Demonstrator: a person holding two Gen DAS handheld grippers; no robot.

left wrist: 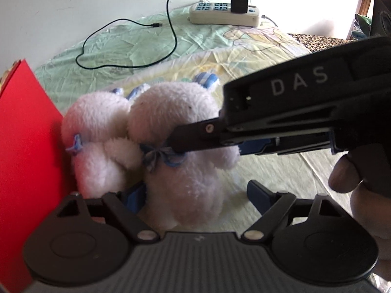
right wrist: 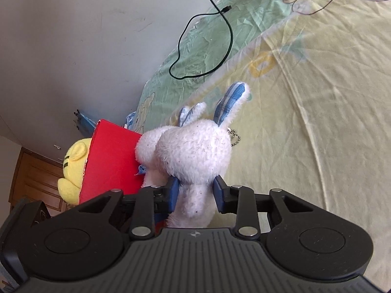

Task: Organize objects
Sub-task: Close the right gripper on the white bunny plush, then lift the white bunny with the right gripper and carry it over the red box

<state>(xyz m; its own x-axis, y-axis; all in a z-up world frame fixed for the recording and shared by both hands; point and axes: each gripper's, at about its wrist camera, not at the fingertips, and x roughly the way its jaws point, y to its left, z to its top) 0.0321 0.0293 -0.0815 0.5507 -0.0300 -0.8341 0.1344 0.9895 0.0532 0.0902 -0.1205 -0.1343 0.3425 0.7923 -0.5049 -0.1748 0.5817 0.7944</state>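
Observation:
Two white plush rabbits with blue striped ears and blue neck ribbons sit side by side on the bed. The left rabbit leans against a red box. The right rabbit shows in the right wrist view too. My right gripper is shut on the right rabbit's body; in the left wrist view its arm reaches in from the right at the rabbit's neck. My left gripper is open, its blue fingertips on either side of the right rabbit's lower body.
The bed has a yellow-green cartoon sheet. A black cable and a white power strip with a black charger lie at the back by the wall. A yellow plush toy sits behind the red box.

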